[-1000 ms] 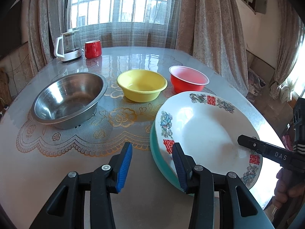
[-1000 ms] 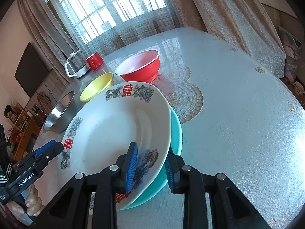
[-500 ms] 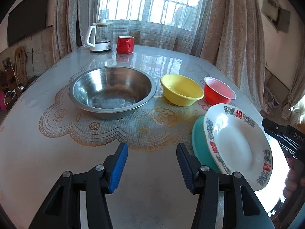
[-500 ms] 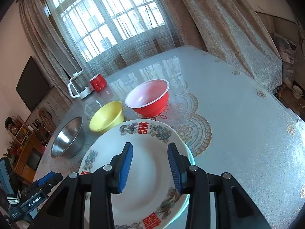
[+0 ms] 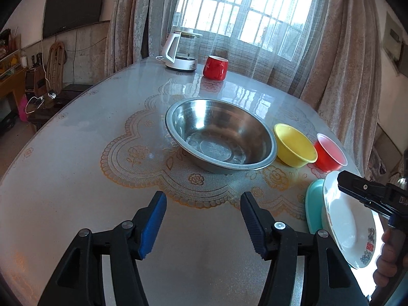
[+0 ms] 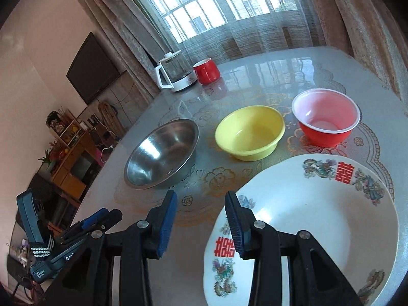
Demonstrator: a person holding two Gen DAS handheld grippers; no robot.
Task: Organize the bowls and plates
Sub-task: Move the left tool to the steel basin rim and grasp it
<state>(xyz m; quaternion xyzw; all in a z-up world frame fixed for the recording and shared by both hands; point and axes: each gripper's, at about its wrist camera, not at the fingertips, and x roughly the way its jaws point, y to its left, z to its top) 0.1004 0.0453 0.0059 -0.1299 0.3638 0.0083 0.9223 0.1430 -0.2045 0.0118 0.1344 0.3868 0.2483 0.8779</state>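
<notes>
Left gripper (image 5: 202, 205): jaws wide apart over bare table near the lace-patterned mat, nothing between the blue pads; they have just been opening further, which reads as readying for a bowl rim.
Right gripper (image 6: 201, 204): jaws parted and empty, also just opened a little more; the right finger hangs over the near-left rim of the white plate without pinching it.
White plate (image 6: 318, 219): decorated with red characters, lying flat at the near right, stacked on the teal plate (image 5: 314, 209); the plates look gathered into one pile already.
Teal plate: only its left edge shows in the left wrist view; in the right wrist view it is hidden under the white plate.
Steel bowl (image 5: 220, 134): largest of the three, upright in the middle of the table, straight ahead of the left gripper; a sensible base for nesting.
Yellow bowl (image 6: 250, 135): upright just right of the steel bowl, apart from it.
Red bowl (image 6: 326, 118): upright, furthest right, near the yellow one but not touching, as far as the warped view shows.
Table (image 5: 76, 178): glossy, so bowls would likely slide if nudged.
Kettle (image 5: 181, 51) and red mug (image 5: 215, 67): far edge by the window, clear of the work.
Stage, judged: plates done, bowls not yet nested.
</notes>
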